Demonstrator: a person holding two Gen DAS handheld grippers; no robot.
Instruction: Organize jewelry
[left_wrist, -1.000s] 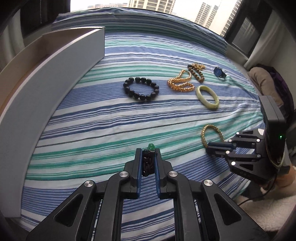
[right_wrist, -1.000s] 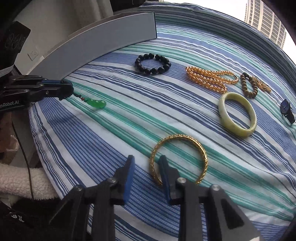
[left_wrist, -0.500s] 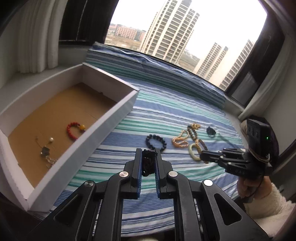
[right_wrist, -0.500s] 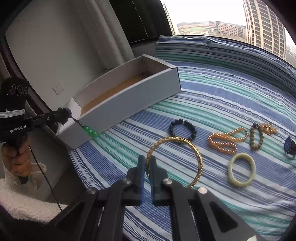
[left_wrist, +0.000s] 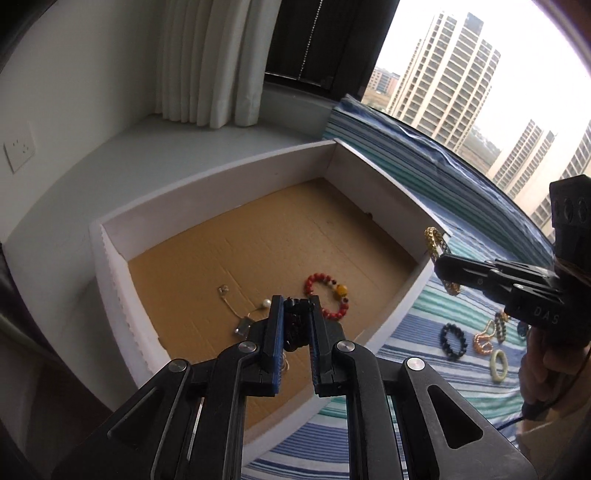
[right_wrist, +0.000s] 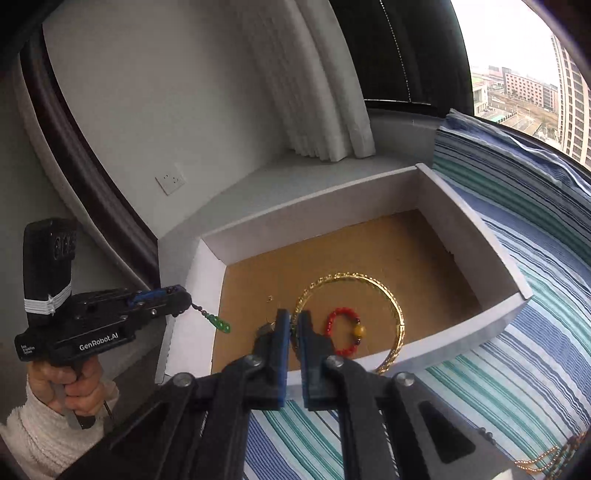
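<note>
The left gripper (left_wrist: 295, 321) is clamping a dark cord with a green pendant (right_wrist: 221, 324) dangling just beyond its tips, over the near edge of the white box (left_wrist: 384, 192). The right gripper (right_wrist: 294, 328) is pinching a gold bangle (right_wrist: 388, 295), which is sticking out ahead of its fingers above the box's brown floor. Beneath and ahead of both grippers, a red bead bracelet (left_wrist: 327, 295) is lying inside the box. Right of the left gripper, more bracelets (left_wrist: 452, 340) are resting on the striped cloth (right_wrist: 535, 369).
</note>
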